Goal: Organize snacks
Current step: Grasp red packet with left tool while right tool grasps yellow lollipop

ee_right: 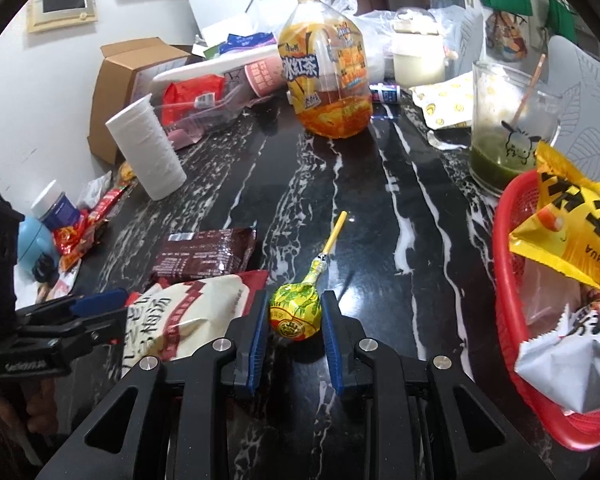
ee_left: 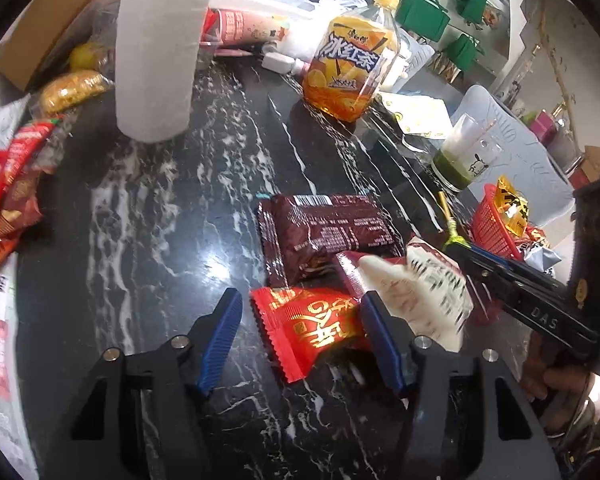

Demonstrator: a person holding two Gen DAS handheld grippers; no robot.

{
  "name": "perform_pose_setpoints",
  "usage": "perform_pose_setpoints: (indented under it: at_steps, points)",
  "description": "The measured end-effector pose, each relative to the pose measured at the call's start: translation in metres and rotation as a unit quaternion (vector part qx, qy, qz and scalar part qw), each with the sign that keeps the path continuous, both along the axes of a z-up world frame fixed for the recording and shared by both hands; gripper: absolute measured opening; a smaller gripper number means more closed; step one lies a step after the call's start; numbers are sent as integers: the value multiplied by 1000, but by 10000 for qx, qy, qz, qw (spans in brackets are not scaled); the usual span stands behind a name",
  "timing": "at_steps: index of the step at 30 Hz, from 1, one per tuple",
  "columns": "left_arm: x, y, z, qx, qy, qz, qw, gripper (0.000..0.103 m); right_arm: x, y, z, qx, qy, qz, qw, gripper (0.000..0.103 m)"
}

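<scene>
Through my left wrist camera, my left fingers stood apart over the black, white-veined marble worktop, gripping nothing. A red crinkle-edged foil snack packet with gold lettering lay flat between them; its right end reached the right blue pad, while the left pad stood clear of it. Just past my fingertips lay a dark brown glossy snack wrapper. To the right of my right finger sat a white paper snack bag with a red border, blurred. Further right, the black body of my other tool crossed the view, and beyond it stood a red plastic mesh basket with a yellow packet in it. Far ahead and left stood a white paper towel roll; far ahead, an orange iced tea bottle with a yellow cap.

Through my right wrist camera, my right fingers were clenched on the round head of a lollipop in a yellow-green wrapper, its yellow stick pointing away from me. The white bag lay just left of my left finger, the brown wrapper beyond it. The red basket sat well to the right, holding the yellow packet and a silver-edged one.
</scene>
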State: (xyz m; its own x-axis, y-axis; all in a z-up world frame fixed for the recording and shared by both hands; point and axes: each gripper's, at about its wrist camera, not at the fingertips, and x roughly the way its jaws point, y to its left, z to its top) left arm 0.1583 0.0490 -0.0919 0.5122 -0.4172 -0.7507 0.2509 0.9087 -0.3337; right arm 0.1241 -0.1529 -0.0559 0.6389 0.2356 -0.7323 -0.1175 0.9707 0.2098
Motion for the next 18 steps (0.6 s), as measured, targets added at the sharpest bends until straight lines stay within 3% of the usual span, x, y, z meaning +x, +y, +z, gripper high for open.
perform_pose_setpoints:
  at_steps: [3,18]
  points:
    - [-4,-3,8,191,-236,-103,9995,61,-4,0,4,3,-56,47,10000,26]
    - [3,-41,0,778,-182,-1052,9912,61,-24,-14,12,148,-60,59,9999,26]
